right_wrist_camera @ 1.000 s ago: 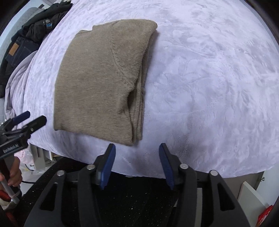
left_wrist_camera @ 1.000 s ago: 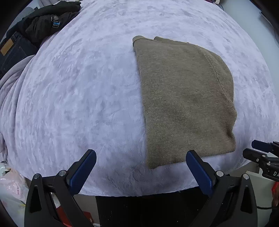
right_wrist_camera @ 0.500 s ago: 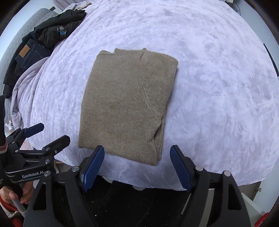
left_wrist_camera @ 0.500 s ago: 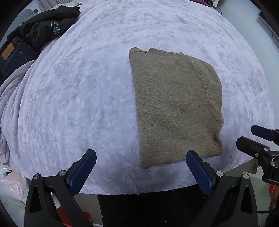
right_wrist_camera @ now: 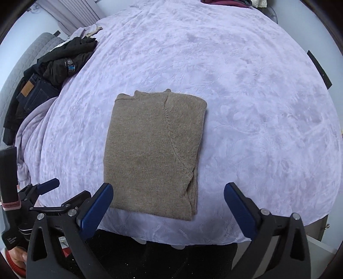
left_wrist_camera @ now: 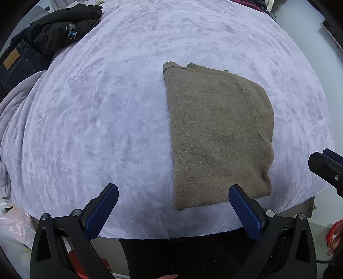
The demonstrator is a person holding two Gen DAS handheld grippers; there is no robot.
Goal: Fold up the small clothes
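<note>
A tan knitted sweater [left_wrist_camera: 216,133] [right_wrist_camera: 152,150] lies folded into a flat rectangle near the front edge of a bed with a lilac plush cover [left_wrist_camera: 103,111] [right_wrist_camera: 257,120]. My left gripper [left_wrist_camera: 173,193] hangs open above the front edge, to the left of the sweater's near corner, with nothing between its blue pads. My right gripper [right_wrist_camera: 168,193] is above the sweater's near edge, its jaws opening wide, and holds nothing. In each wrist view the other gripper shows at the frame's side, the right one [left_wrist_camera: 328,165] and the left one [right_wrist_camera: 45,199].
A black jacket [left_wrist_camera: 62,28] [right_wrist_camera: 68,55] and dark jeans [left_wrist_camera: 15,64] [right_wrist_camera: 32,94] are heaped at the far left of the bed. A pale plastic bag [left_wrist_camera: 12,223] sits on the floor at the lower left. More clothes [right_wrist_camera: 231,3] lie at the far edge.
Both grippers have risen away from the bed, the right one more. The right gripper's jaws have spread from narrow to wide. The folded sweater has stayed in place.
</note>
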